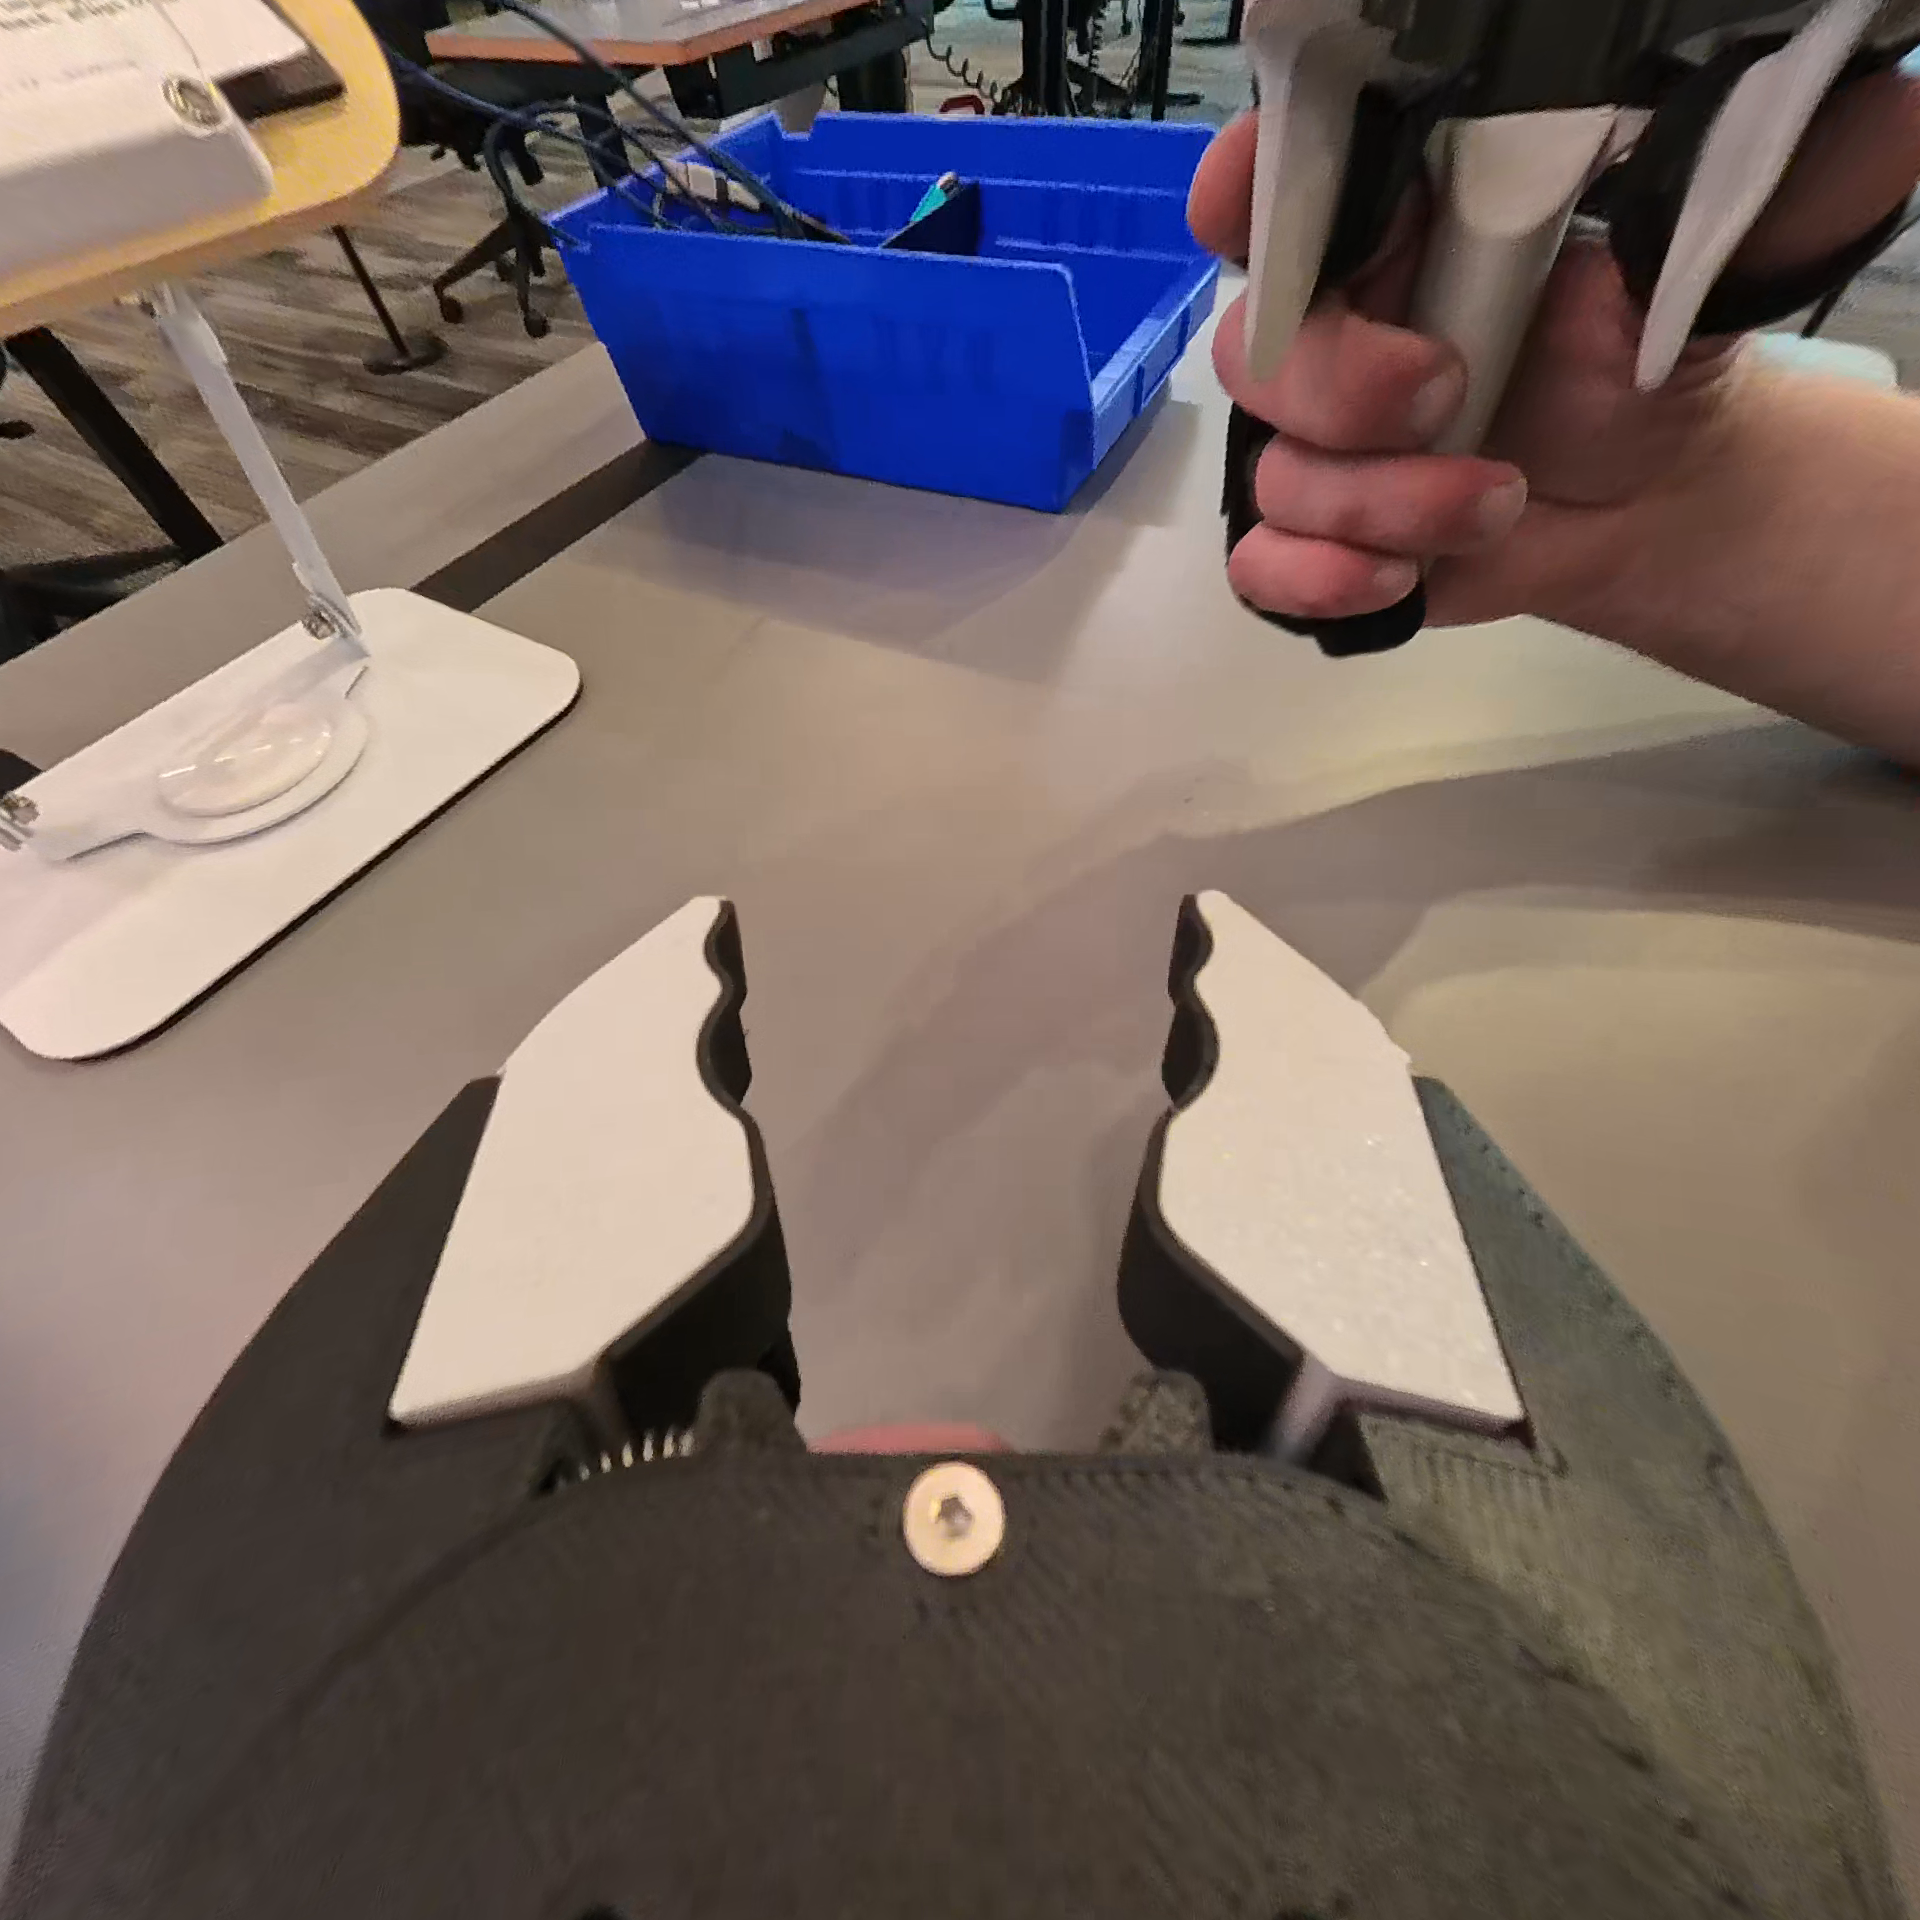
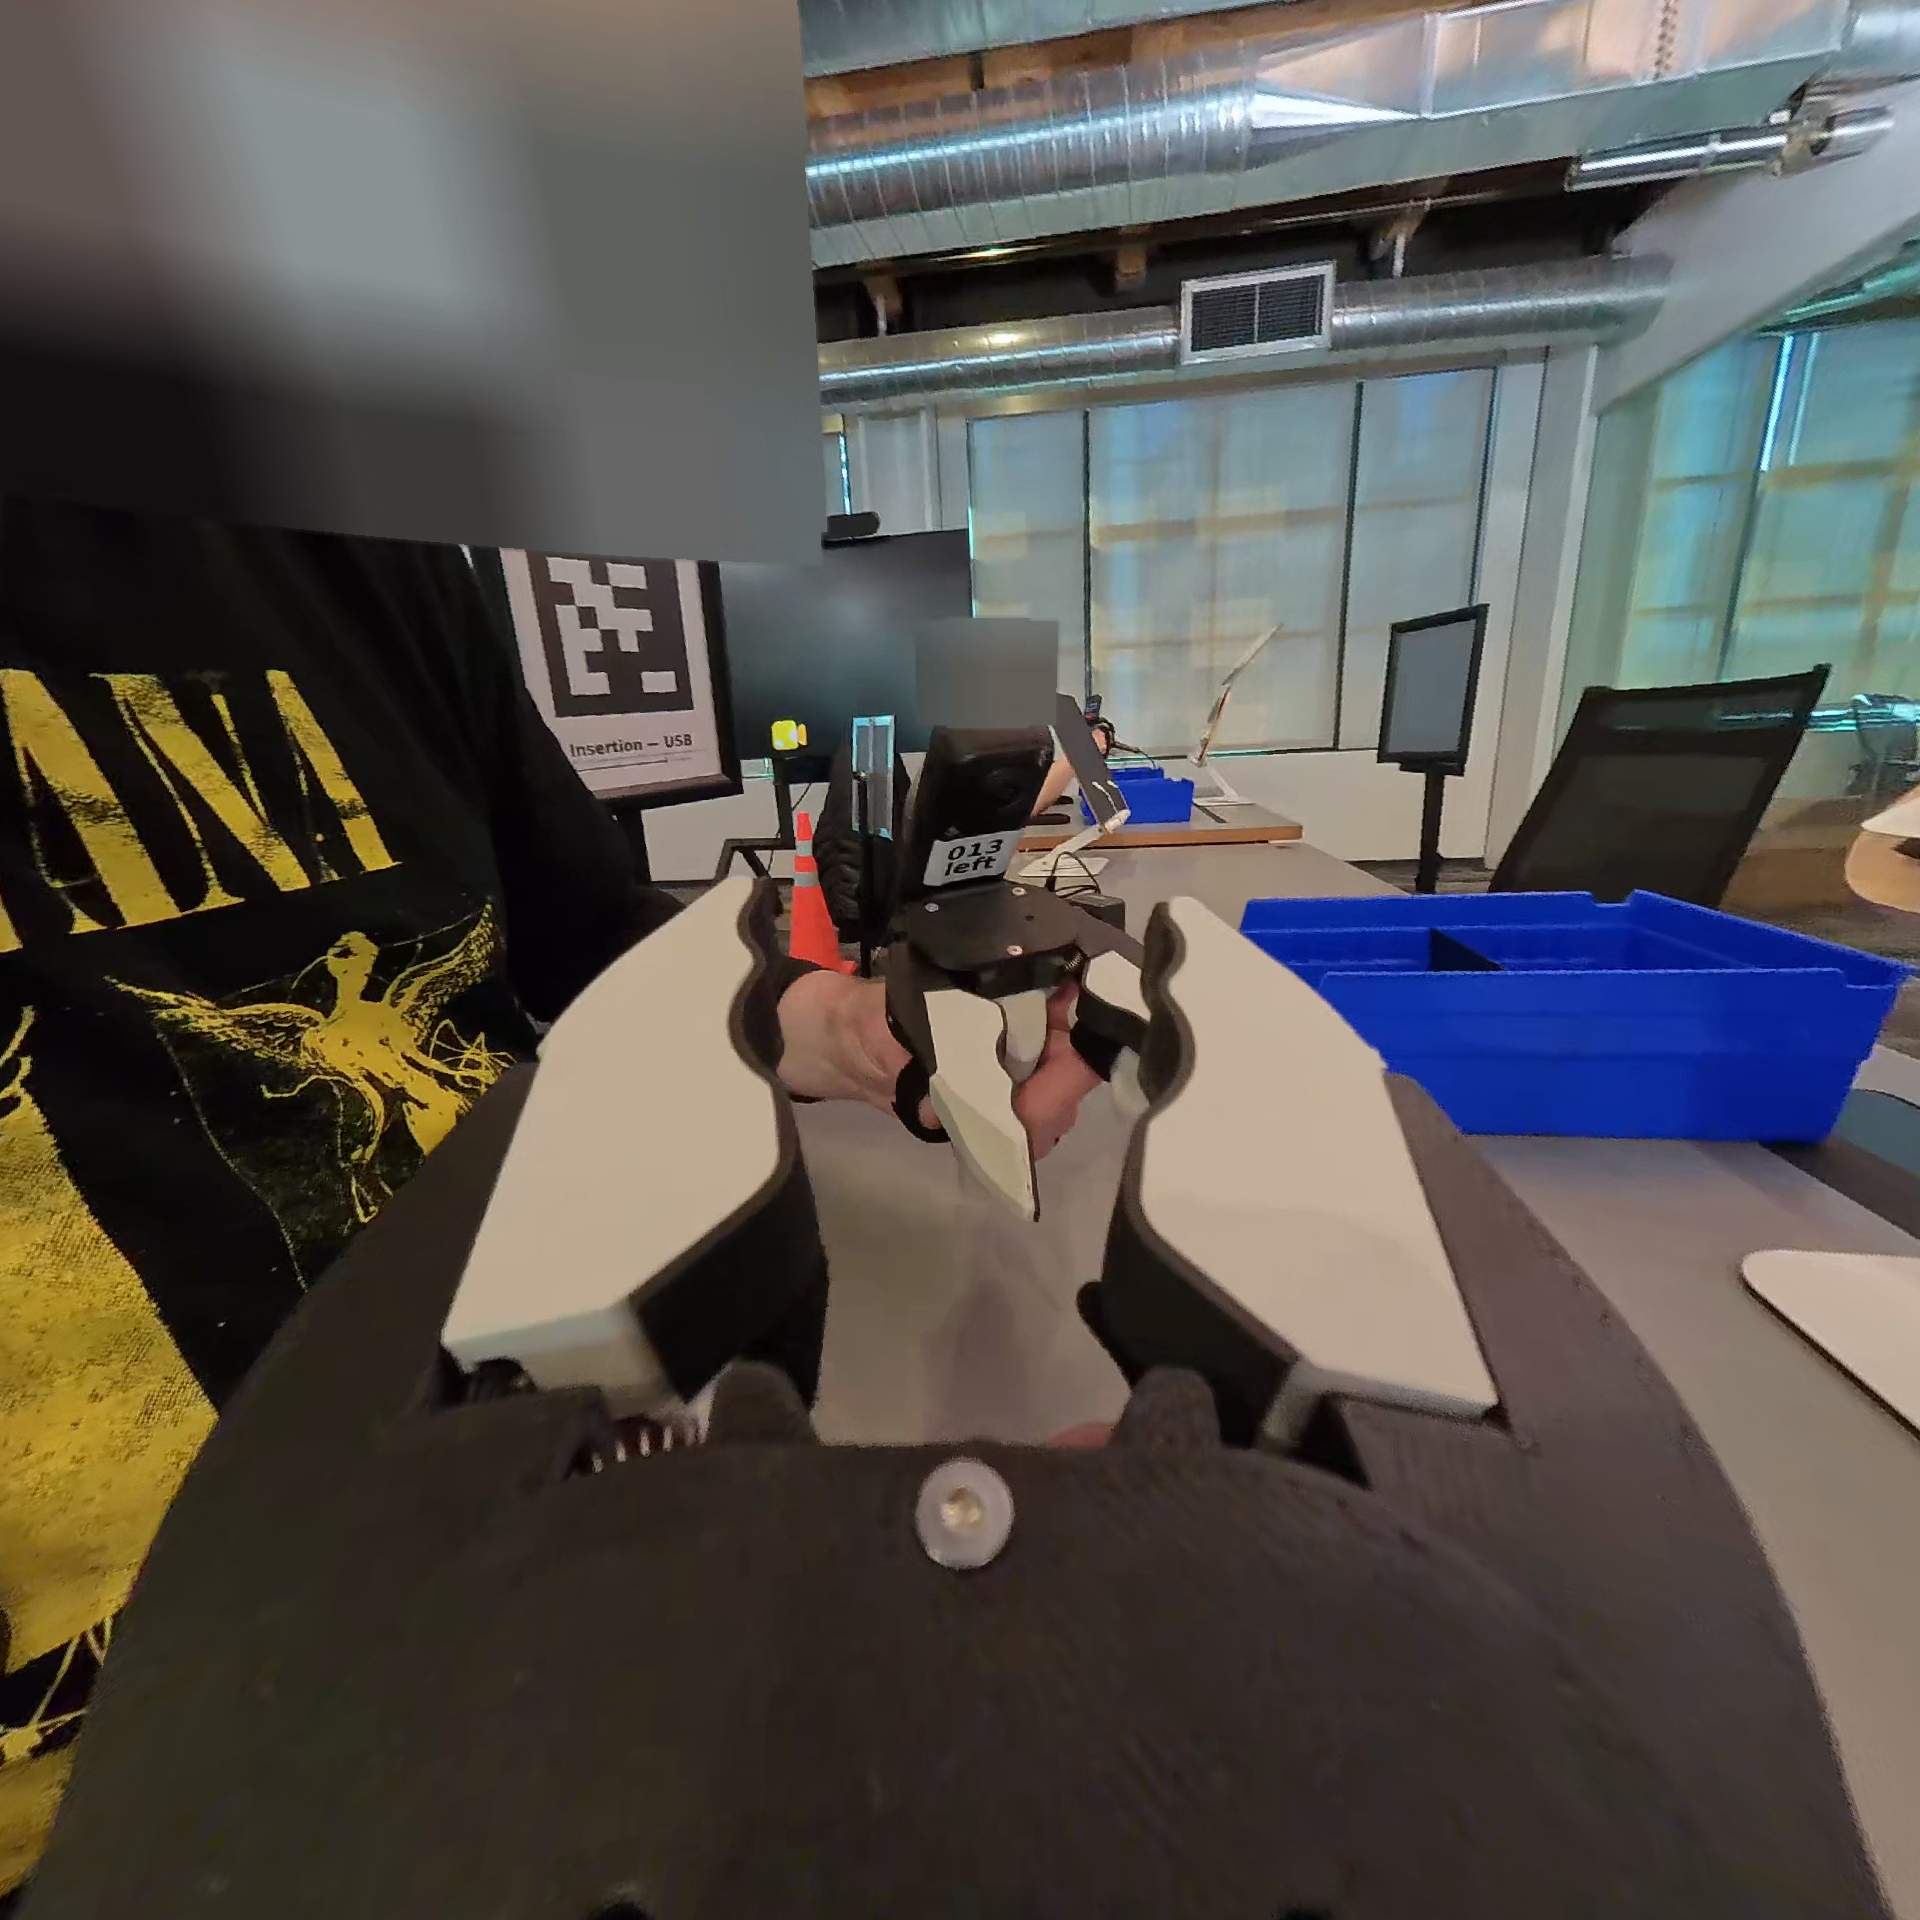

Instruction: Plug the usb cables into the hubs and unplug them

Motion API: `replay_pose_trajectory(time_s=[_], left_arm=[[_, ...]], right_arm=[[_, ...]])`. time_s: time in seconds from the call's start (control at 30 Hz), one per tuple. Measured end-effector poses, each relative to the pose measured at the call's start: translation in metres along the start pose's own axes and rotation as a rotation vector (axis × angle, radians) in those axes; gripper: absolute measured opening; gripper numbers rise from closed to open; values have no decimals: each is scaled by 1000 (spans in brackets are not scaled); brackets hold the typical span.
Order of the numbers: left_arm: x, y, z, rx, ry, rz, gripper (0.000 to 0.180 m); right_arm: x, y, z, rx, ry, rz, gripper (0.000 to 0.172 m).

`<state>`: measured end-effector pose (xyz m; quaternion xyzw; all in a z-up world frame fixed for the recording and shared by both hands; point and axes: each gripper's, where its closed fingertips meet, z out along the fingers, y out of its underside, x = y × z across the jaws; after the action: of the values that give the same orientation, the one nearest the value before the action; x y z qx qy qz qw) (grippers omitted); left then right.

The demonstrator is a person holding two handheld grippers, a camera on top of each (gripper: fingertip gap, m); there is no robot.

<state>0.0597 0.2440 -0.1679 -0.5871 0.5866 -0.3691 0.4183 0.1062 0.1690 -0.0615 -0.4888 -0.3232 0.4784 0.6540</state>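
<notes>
My left gripper is open and empty, with only bare grey table between its white fingers. A blue bin stands at the table's far edge, with dark cables lying in its back compartment. My right gripper, held in a hand, hangs at the upper right of the left wrist view. In the right wrist view my right gripper is open and empty, raised above the table. It points at the left gripper, which sits farther off. The bin lies to its right.
A white stand base with a thin arm sits on the table at the left; it also shows in the right wrist view. A person in a black and yellow shirt stands close. An orange cone and a black chair stand behind. My right fingertips sit around 15 cm from my left ones.
</notes>
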Motion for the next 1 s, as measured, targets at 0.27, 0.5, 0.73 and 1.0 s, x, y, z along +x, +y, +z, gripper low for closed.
replay_pose_trajectory(time_s=[0.27, 0.5, 0.73, 1.0], left_arm=[[5, -11, -3, 42, 15, 14, 75], [27, -22, -4, 114, 154, -31, 77], [51, -44, -6, 191, 209, 11, 86], [61, -43, 0, 190, 227, 5, 92]], right_arm=[[4, 16, 3, -41, 9, -7, 75], [8, 41, 9, -105, 10, 21, 88], [1, 63, 26, -152, -30, 51, 99], [-3, 73, 33, -167, -45, 63, 102]])
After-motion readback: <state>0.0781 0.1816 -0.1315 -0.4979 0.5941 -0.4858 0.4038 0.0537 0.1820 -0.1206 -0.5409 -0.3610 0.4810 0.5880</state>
